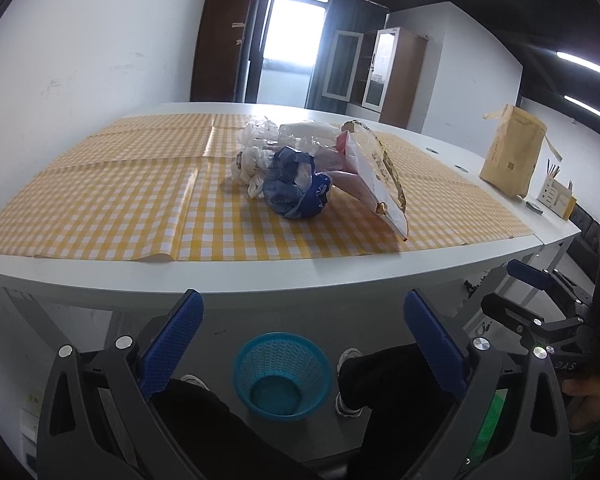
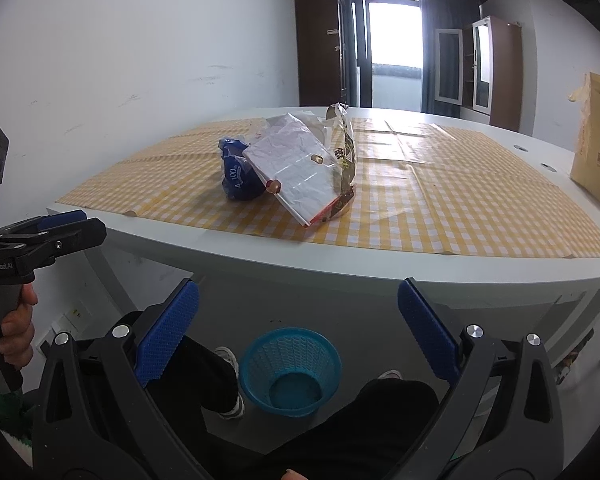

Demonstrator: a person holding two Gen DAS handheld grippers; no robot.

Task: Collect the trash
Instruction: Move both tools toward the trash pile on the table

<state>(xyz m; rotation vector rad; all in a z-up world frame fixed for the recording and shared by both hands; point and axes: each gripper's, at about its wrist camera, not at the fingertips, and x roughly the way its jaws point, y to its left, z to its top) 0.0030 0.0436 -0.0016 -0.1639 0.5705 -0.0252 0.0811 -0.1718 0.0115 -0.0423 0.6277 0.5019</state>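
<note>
The trash pile (image 1: 300, 168) sits on the yellow checked cloth (image 1: 120, 200) near the middle of the worktop (image 1: 260, 280), up and ahead of both grippers. A crumpled blue bag (image 1: 296, 188) and a flat white snack packet (image 2: 296, 172) lie on its near side, with clear plastic wrappers (image 1: 256, 136) behind. The packet's long axis runs from the pile toward the worktop's near edge.

The left gripper (image 1: 304, 340) and the right gripper (image 2: 298, 332) hang below the worktop edge, each with its 2 fingers spread wide and holding nothing. A teal wastebasket (image 1: 282, 372) stands on the floor between the person's feet. Judging by both views, the packet lies closer to the right gripper and the blue bag closer to the left.
</note>
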